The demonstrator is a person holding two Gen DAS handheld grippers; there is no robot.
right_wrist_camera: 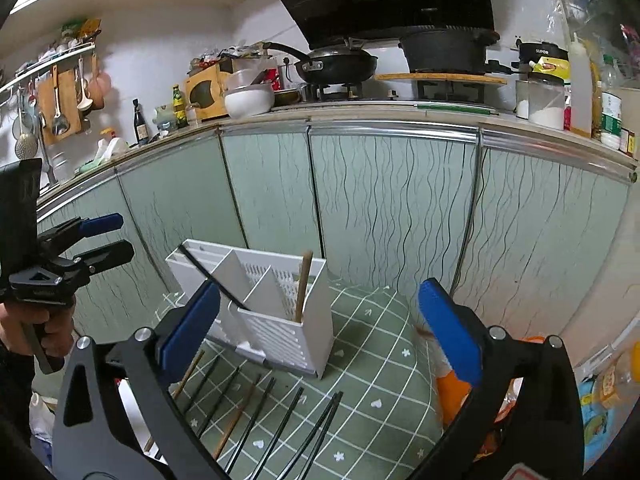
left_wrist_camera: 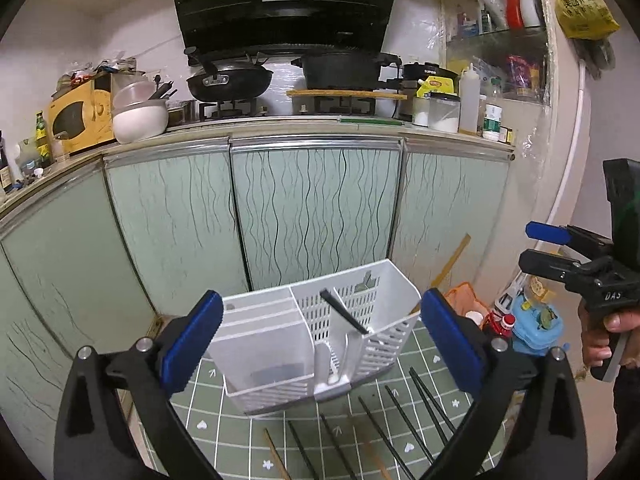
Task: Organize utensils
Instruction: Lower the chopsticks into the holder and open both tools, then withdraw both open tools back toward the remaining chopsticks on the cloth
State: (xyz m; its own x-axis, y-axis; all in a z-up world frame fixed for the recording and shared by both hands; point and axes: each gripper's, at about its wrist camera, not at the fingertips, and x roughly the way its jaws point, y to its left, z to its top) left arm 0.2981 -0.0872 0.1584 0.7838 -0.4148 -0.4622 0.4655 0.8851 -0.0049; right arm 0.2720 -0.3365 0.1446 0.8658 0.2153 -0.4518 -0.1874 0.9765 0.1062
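Both tools, left [left_wrist_camera: 320, 340] and right [right_wrist_camera: 320, 332], hang spread wide and empty above a green checked surface [right_wrist_camera: 380, 360], where a white slotted plastic utensil holder [right_wrist_camera: 280, 320] stands behind loose black and wooden chopsticks [right_wrist_camera: 256, 420].

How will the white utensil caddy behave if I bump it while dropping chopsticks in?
The white utensil caddy looks like thin perforated plastic holding only a black chopstick and a wooden chopstick, so it is probably light. Standing tall on the green mat, it might slide or tip.
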